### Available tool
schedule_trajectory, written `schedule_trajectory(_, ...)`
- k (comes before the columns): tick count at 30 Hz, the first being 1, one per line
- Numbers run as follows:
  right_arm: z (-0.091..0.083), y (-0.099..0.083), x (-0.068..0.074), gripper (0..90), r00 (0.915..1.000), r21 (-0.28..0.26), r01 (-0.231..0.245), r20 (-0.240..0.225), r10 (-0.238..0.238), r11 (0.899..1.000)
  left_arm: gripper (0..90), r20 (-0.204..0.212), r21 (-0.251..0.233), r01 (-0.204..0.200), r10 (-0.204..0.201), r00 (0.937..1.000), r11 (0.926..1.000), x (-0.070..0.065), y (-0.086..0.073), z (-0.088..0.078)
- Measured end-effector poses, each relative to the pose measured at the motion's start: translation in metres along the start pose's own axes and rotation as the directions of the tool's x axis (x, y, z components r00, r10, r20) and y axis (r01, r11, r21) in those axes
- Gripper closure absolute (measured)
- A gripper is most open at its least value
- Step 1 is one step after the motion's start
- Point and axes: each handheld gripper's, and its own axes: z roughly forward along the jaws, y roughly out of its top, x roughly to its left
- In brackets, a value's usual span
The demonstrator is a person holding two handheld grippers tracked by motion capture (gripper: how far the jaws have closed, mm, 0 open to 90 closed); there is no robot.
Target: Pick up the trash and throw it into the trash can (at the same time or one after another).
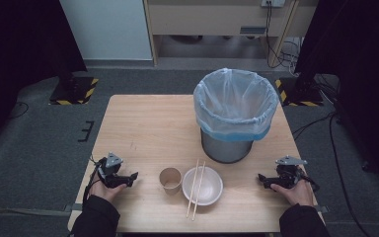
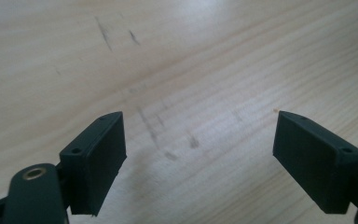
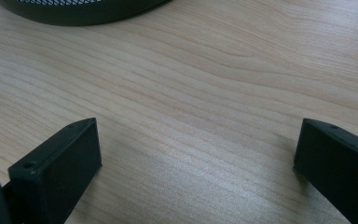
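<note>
Paper cup [image 1: 170, 179] just right of open left tool [image 1: 131, 178]

Both forearms in dark, near-black long sleeves, cuffs ending at the wrists. Left hand-held gripper [image 1: 131, 177]: black body, grey three-cornered plate on top, black cable looping back along the sleeve. Right hand-held gripper [image 1: 261, 178]: same black build, grey plate on top, black cable trailing beside the hand. Jaws up close are matte black rectangular blocks with flat inner faces and bevelled tips, one small screw hole in each top face. Left gripper view also shows a rounded black part with a brass-coloured eyelet.
</note>
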Motion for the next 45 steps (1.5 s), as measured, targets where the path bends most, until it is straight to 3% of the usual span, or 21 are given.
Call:
schedule_trajectory(2, 0.000, 0.000, 0.000, 0.8, 1.0000, 0.000, 0.000, 0.000, 0.000, 1.000, 15.9, -0.004, -0.004, 0.010, -0.010, 0.9999, 0.9999, 0.000, 0.001, -0.002)
schedule_trajectory(4, 0.000, 0.000, 0.000, 0.8, 1.0000, -0.001, -0.002, 0.000, 0.002, 1.000, 15.9, 0.005, -0.031, 0.045, -0.045, 0.9990, 0.9985, 0.000, 0.003, -0.005)
schedule_trajectory(8, 0.000, 0.000, 0.000, 0.8, 1.0000, -0.001, -0.002, 0.000, 0.002, 1.000, 15.6, -0.018, -0.083, 0.043, -0.045, 0.9988, 0.9956, 0.001, 0.009, -0.015)
schedule_trajectory(11, -0.001, 0.000, 0.001, 0.8, 1.0000, 0.001, -0.008, -0.001, 0.008, 1.000, 15.5, -0.008, -0.160, 0.050, -0.052, 0.9986, 0.9858, -0.002, 0.016, -0.026)
schedule_trajectory(12, -0.001, 0.000, 0.001, 0.8, 1.0000, 0.001, -0.008, -0.001, 0.008, 1.000, 15.5, -0.008, -0.160, 0.050, -0.052, 0.9986, 0.9858, -0.002, 0.016, -0.026)
schedule_trajectory(13, -0.001, 0.000, 0.001, 0.8, 1.0000, 0.001, -0.008, -0.001, 0.008, 1.000, 15.6, 0.006, -0.190, 0.061, -0.061, 0.9981, 0.9799, -0.004, 0.020, -0.030)
schedule_trajectory(17, -0.001, 0.000, 0.001, 0.8, 1.0000, 0.002, -0.008, -0.001, 0.008, 1.000, 16.7, 0.025, -0.225, 0.081, -0.077, 0.9967, 0.9710, -0.007, 0.025, -0.036)
schedule_trajectory(21, -0.001, 0.000, 0.001, 0.8, 1.0000, 0.001, -0.008, -0.001, 0.008, 1.000, 17.0, 0.040, -0.275, 0.102, -0.094, 0.9947, 0.9559, -0.013, 0.032, -0.046)
schedule_trajectory(28, -0.001, 0.000, 0.001, 0.8, 1.0000, 0.000, -0.006, -0.001, 0.006, 1.000, 18.9, 0.073, -0.334, 0.101, -0.081, 0.9940, 0.9372, -0.025, 0.042, -0.054)
schedule_trajectory(34, -0.001, 0.000, 0.000, 0.8, 1.0000, 0.000, -0.005, -0.002, 0.005, 1.000, 22.2, 0.115, -0.338, 0.088, -0.052, 0.9921, 0.9371, -0.039, 0.048, -0.053)
schedule_trajectory(45, -0.001, 0.000, 0.000, 0.8, 1.0000, 0.000, -0.005, -0.002, 0.005, 1.000, 27.1, 0.172, -0.318, 0.069, -0.014, 0.9851, 0.9457, -0.060, 0.051, -0.044)
